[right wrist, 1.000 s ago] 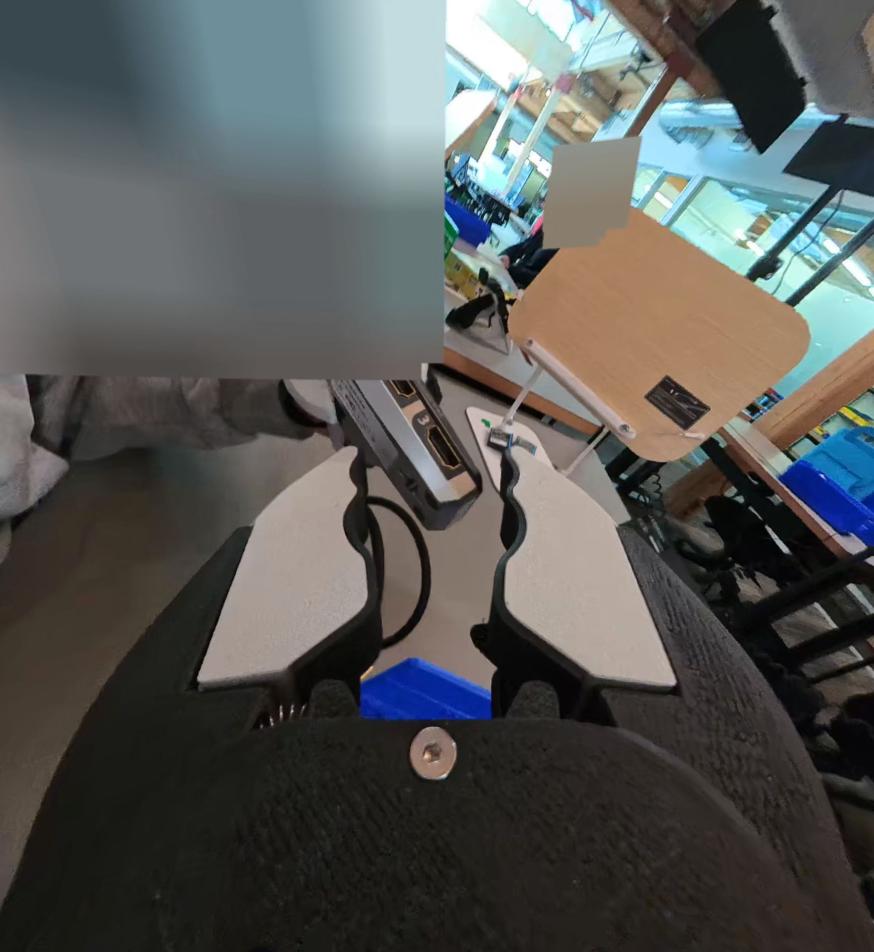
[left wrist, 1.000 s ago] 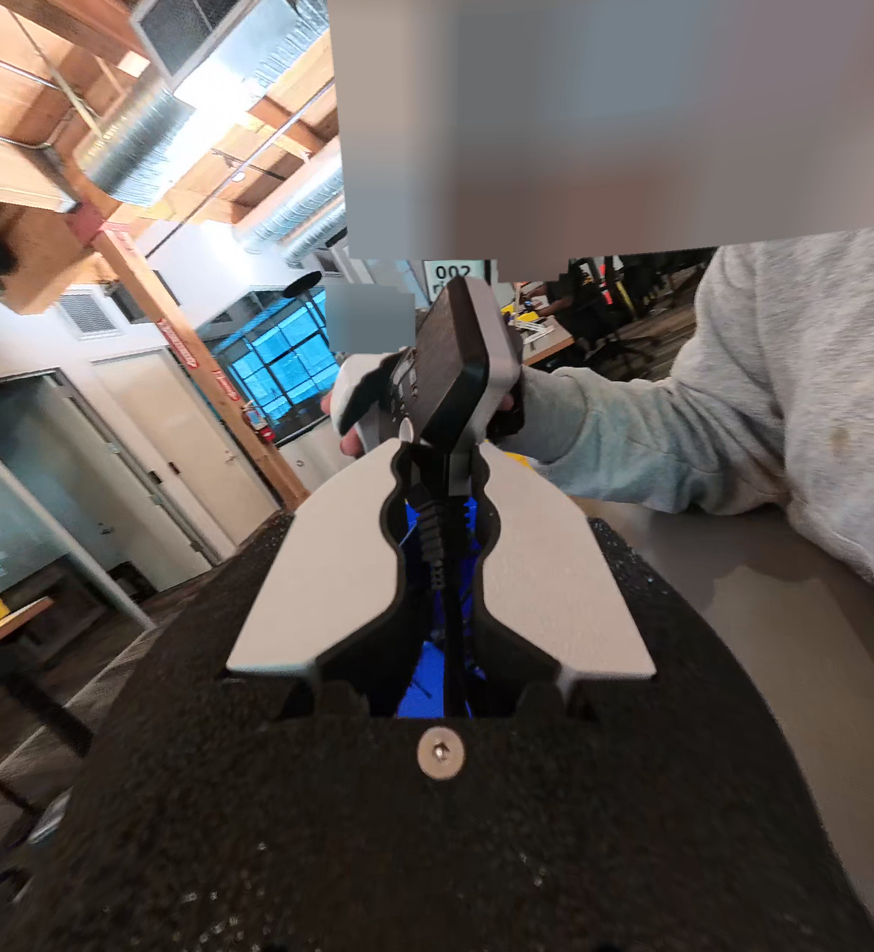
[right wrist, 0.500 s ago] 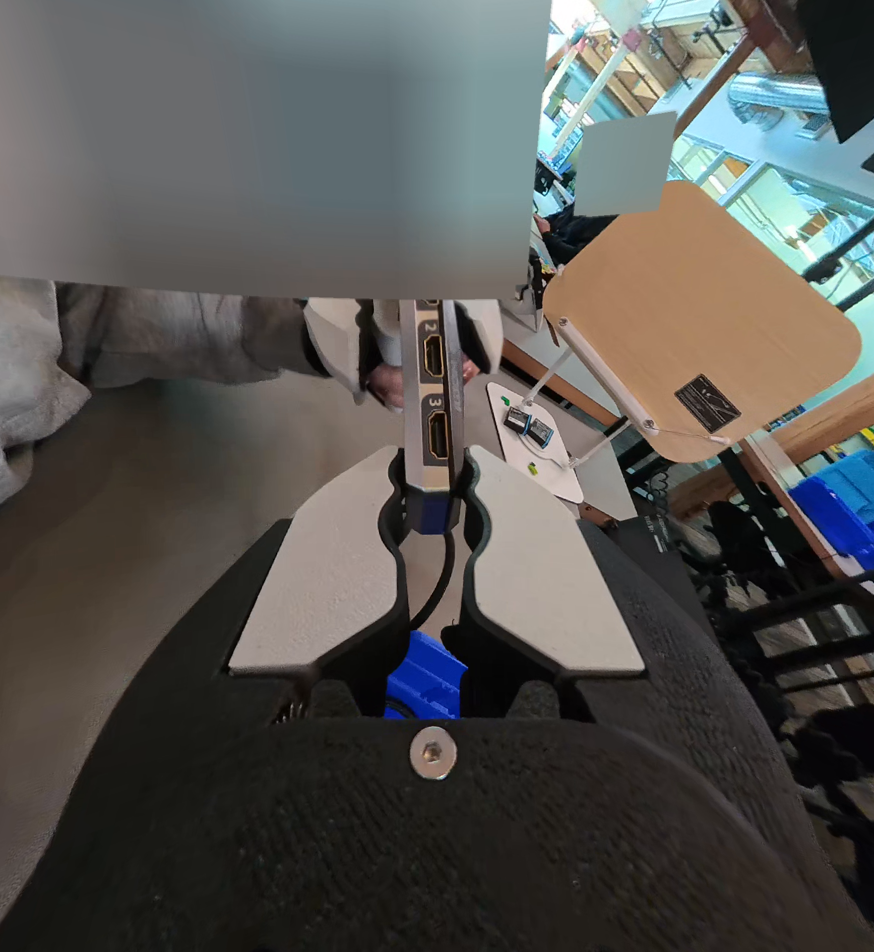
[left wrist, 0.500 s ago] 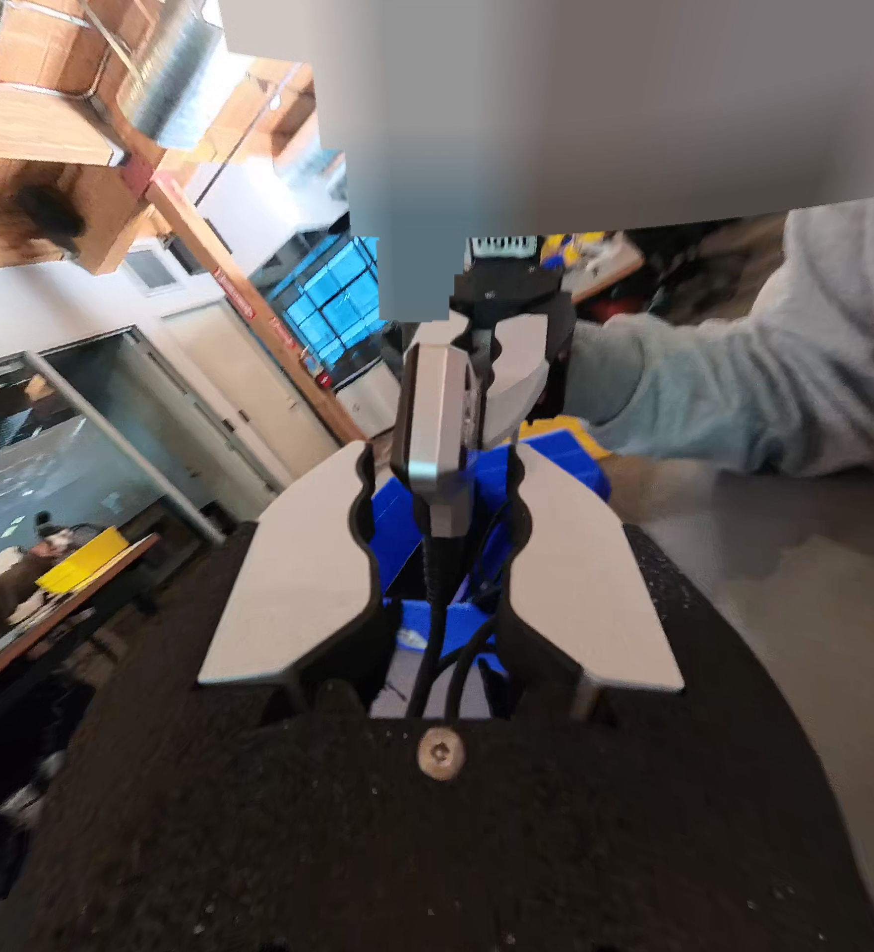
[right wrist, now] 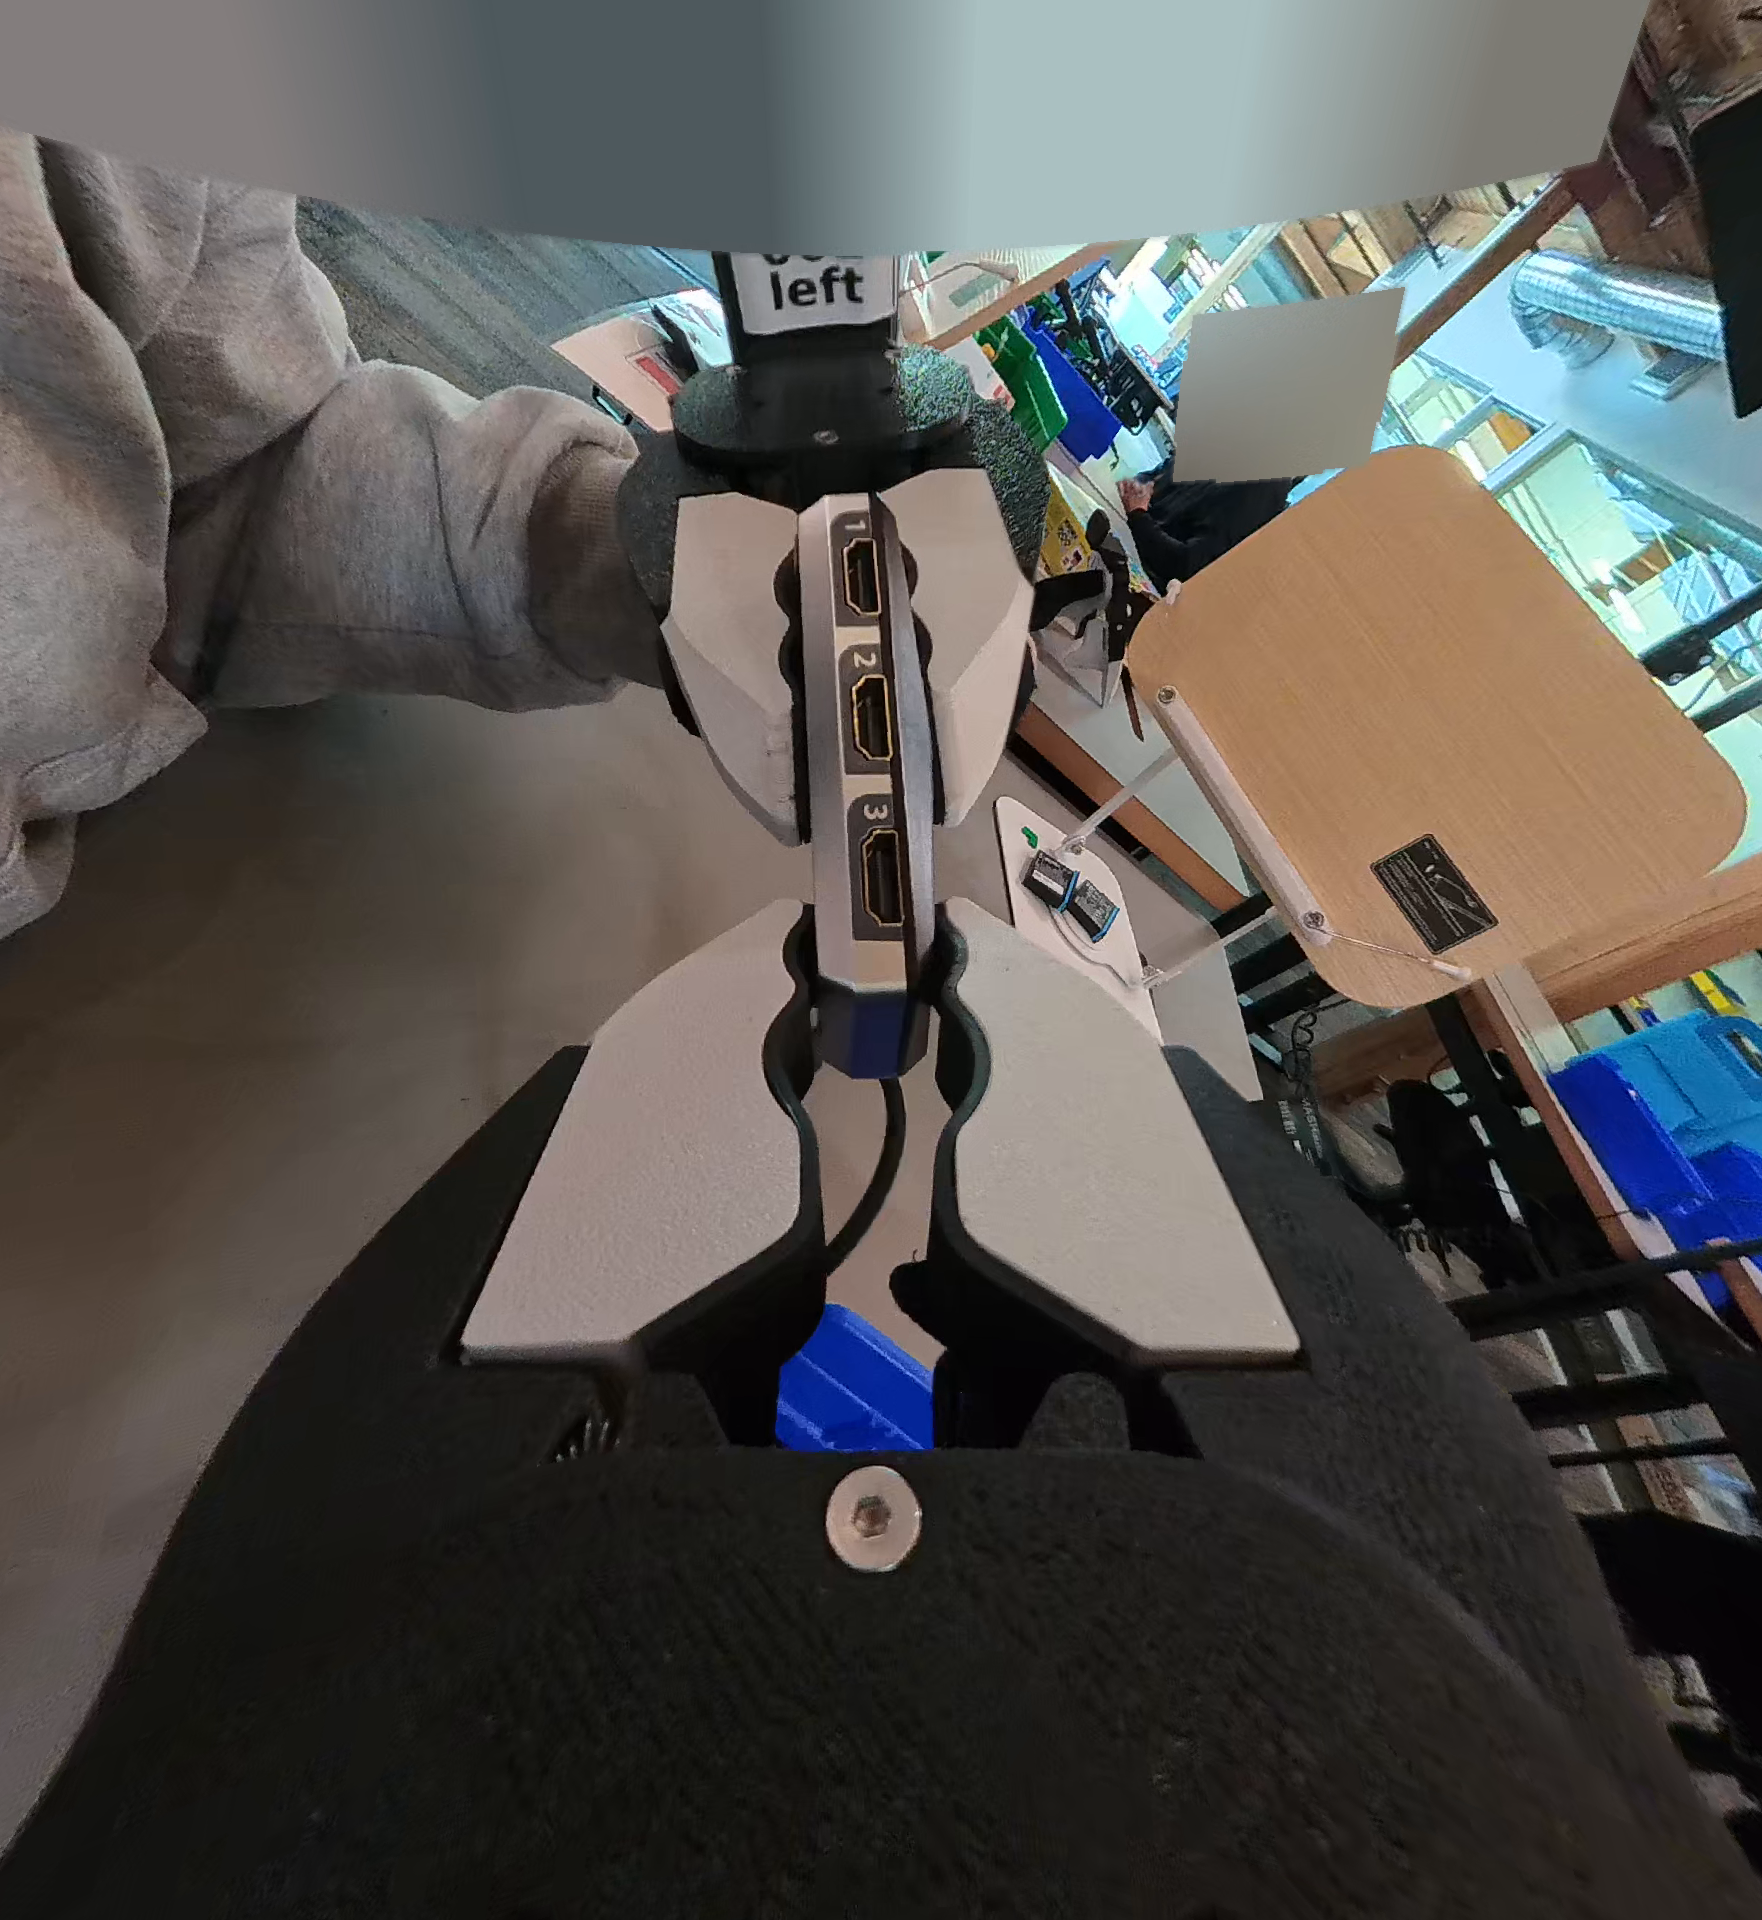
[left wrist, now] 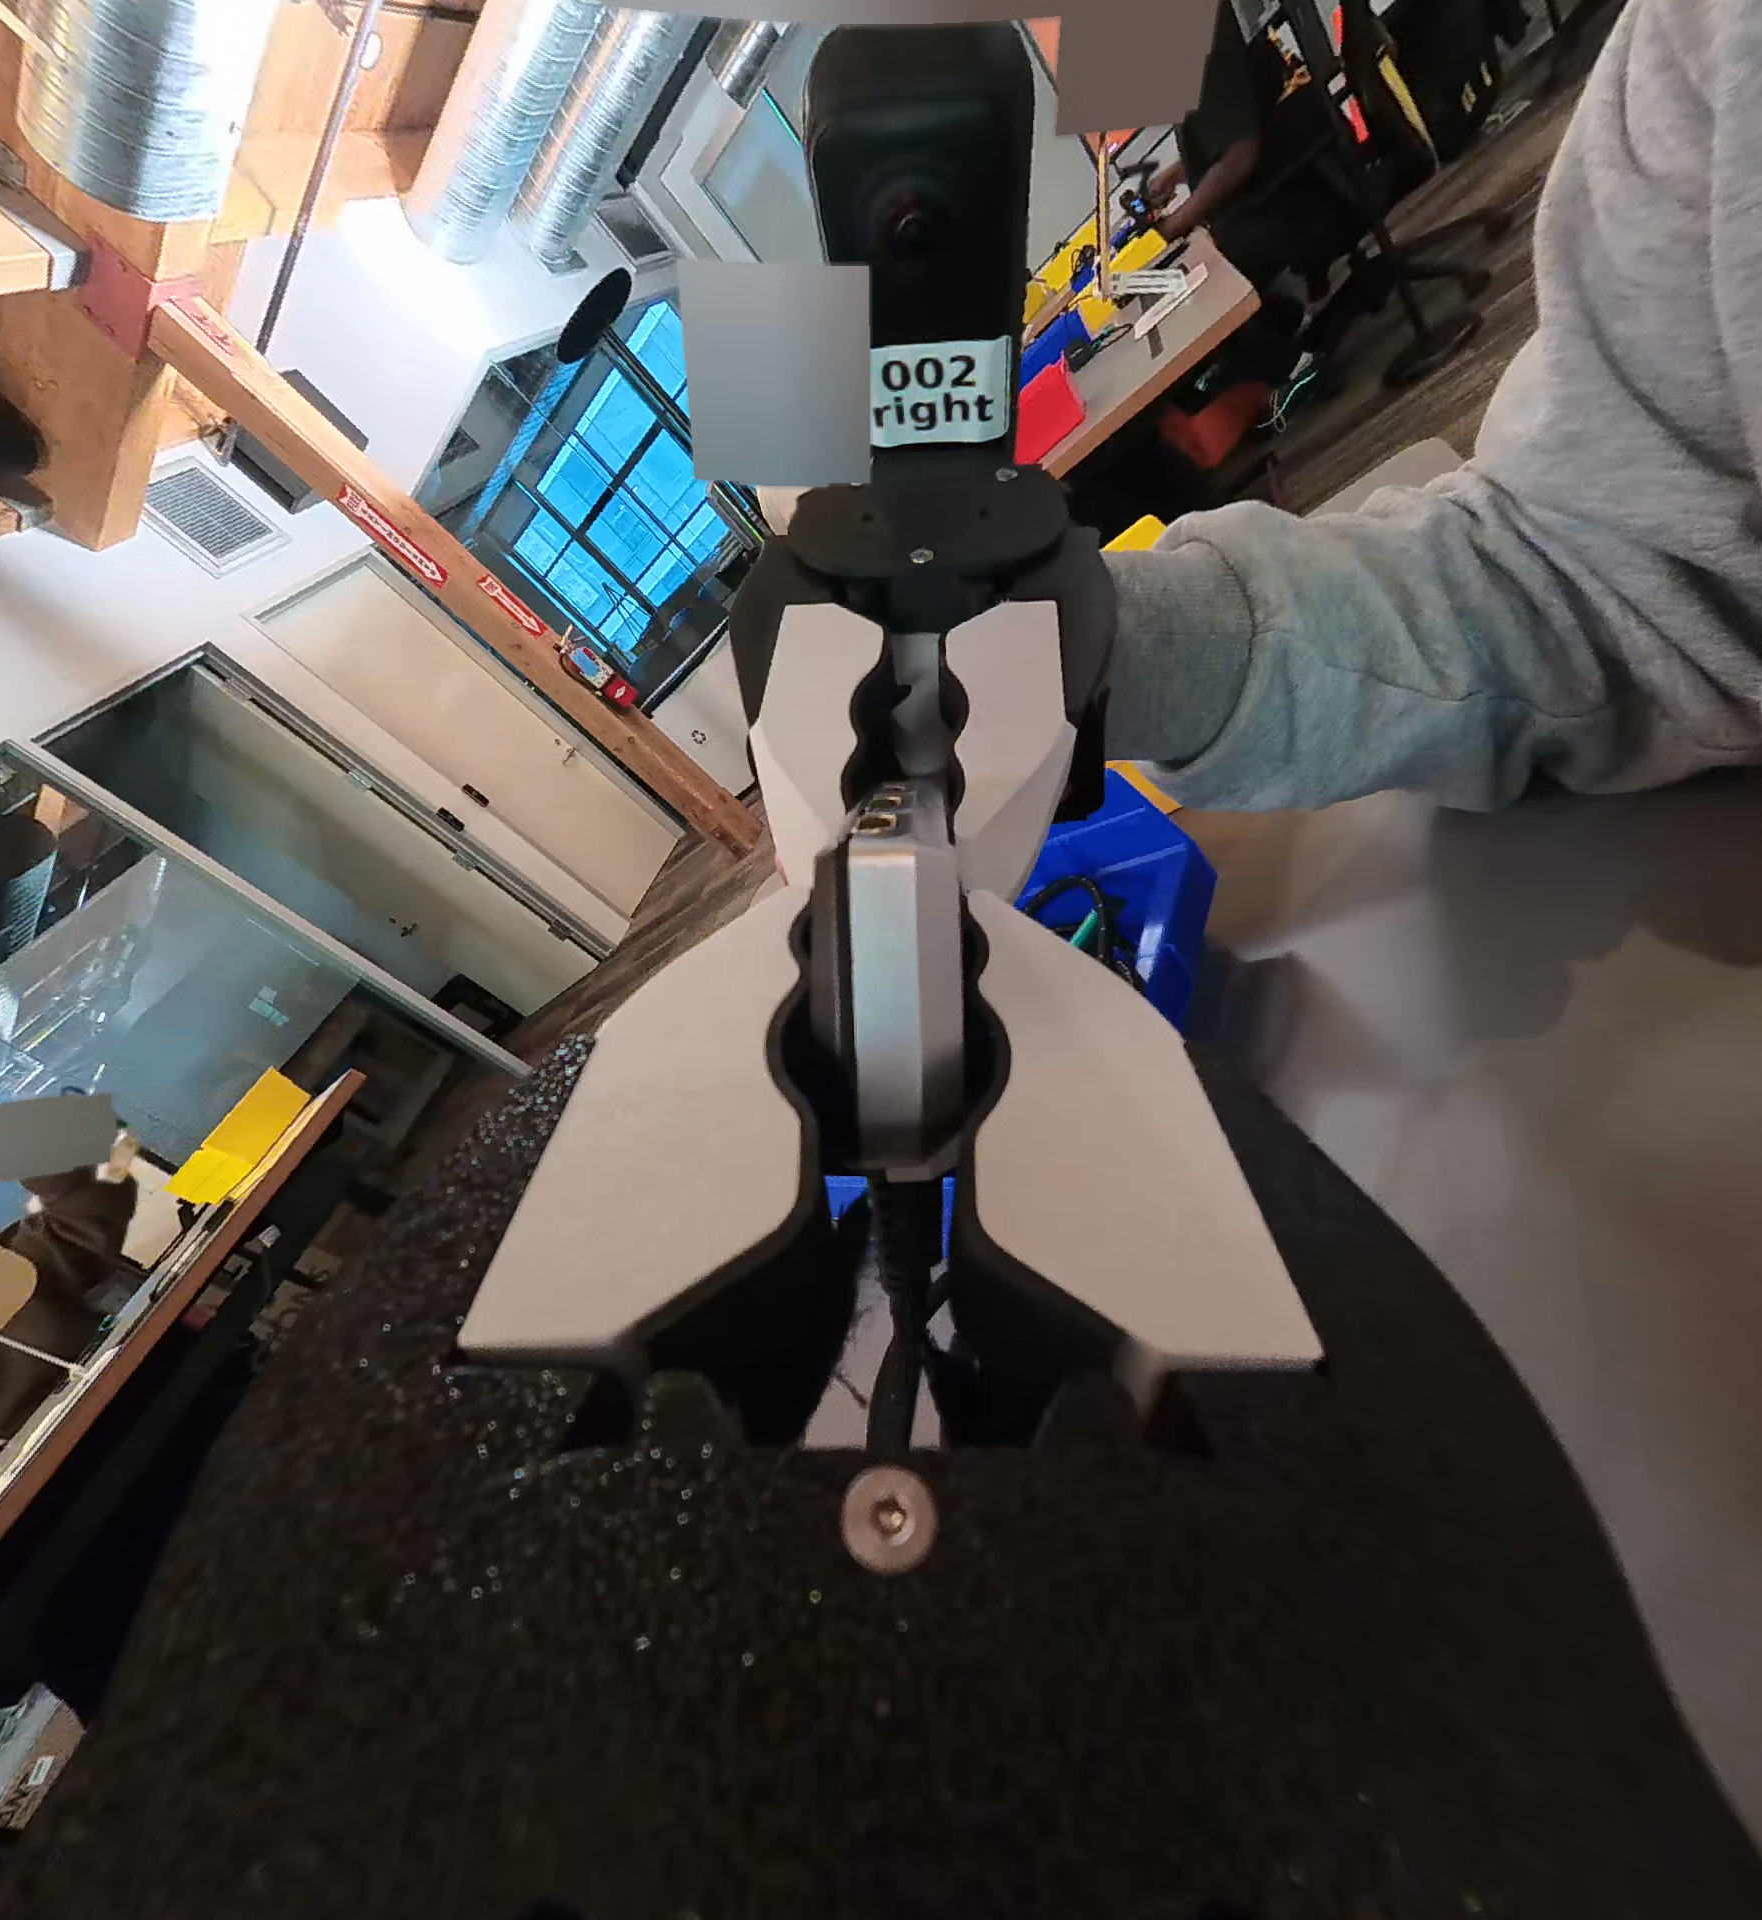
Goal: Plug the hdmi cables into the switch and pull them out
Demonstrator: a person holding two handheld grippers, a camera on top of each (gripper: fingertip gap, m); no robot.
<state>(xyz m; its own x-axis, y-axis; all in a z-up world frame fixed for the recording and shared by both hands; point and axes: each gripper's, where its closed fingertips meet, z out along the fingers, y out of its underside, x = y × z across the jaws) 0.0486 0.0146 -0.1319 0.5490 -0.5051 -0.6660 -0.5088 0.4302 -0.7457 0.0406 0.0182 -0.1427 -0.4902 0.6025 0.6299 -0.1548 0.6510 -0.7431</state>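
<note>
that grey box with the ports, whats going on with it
A person holds a gripper in each hand, and both are clamped on the same slim grey switch box, one at each end. The left gripper and right gripper face each other, holding it up above a grey table. A black cable hangs from one end.

Wrist cameras face each other at close range; both share grey port box.
</note>
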